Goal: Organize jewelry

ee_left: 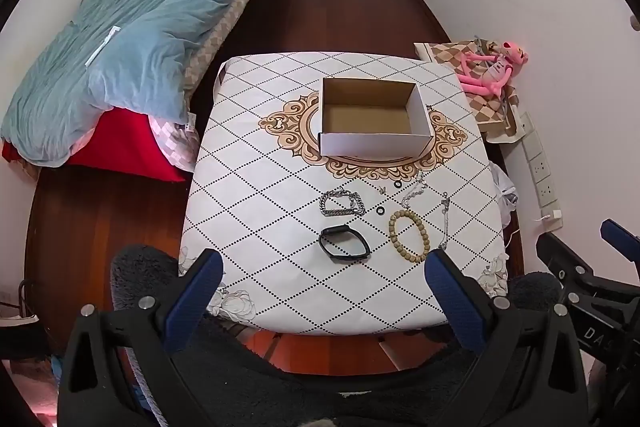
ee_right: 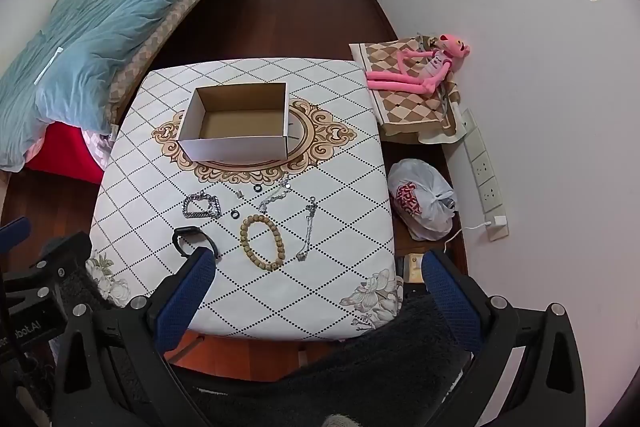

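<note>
An open cardboard box (ee_left: 374, 143) (ee_right: 236, 147) stands empty on the patterned table (ee_left: 260, 195) (ee_right: 344, 227). In front of it lie a chunky silver chain (ee_left: 342, 205) (ee_right: 202, 207), a black band (ee_left: 344, 243) (ee_right: 195, 239), a wooden bead bracelet (ee_left: 409, 235) (ee_right: 262, 243), two thin silver chains (ee_left: 416, 191) (ee_left: 445, 223) (ee_right: 276, 197) (ee_right: 308, 229) and two small black rings (ee_left: 379, 211) (ee_left: 397, 184) (ee_right: 235, 214) (ee_right: 257, 188). My left gripper (ee_left: 324, 263) and right gripper (ee_right: 320, 259) are both open and empty, held above the table's near edge.
A bed with a blue quilt (ee_left: 132, 39) (ee_right: 100, 23) stands to the left. A pink plush toy (ee_left: 490, 67) (ee_right: 420, 71) lies on a checked cloth at the right. A white plastic bag (ee_right: 422, 205) sits on the floor by wall sockets (ee_right: 486, 179).
</note>
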The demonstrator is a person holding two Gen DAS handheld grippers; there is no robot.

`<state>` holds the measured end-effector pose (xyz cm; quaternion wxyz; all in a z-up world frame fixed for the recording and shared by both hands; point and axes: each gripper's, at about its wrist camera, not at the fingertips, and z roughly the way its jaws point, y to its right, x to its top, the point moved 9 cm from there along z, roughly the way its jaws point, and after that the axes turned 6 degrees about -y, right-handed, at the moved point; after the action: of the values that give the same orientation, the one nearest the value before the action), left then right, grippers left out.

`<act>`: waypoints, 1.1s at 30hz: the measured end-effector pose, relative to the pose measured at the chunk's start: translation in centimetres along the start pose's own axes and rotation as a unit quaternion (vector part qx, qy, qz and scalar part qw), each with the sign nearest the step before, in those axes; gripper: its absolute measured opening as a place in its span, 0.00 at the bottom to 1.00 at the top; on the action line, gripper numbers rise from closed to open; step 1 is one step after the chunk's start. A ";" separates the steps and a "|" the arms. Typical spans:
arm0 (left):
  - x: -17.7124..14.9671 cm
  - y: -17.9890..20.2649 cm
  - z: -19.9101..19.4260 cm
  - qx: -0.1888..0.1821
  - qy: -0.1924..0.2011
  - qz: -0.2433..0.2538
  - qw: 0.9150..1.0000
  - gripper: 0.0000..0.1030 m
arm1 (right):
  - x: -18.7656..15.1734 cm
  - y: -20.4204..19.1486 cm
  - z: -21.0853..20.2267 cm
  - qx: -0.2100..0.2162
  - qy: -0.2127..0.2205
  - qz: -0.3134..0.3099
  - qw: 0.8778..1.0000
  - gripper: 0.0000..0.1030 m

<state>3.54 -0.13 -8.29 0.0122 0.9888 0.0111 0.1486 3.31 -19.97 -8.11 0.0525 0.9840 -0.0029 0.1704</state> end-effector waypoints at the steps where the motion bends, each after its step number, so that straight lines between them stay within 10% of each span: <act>1: 0.0 0.0 0.0 -0.001 -0.001 0.001 1.000 1.00 | 0.0 0.0 0.0 0.003 -0.001 0.000 1.000 1.00; 33: 0.3 -0.1 0.1 0.007 0.004 0.005 1.000 1.00 | 0.5 0.3 -0.3 -0.002 0.003 0.000 1.000 1.00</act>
<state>3.82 -0.04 -8.35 0.0048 0.9883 0.0069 0.1526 3.67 -20.25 -7.65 0.0543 0.9833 -0.0031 0.1735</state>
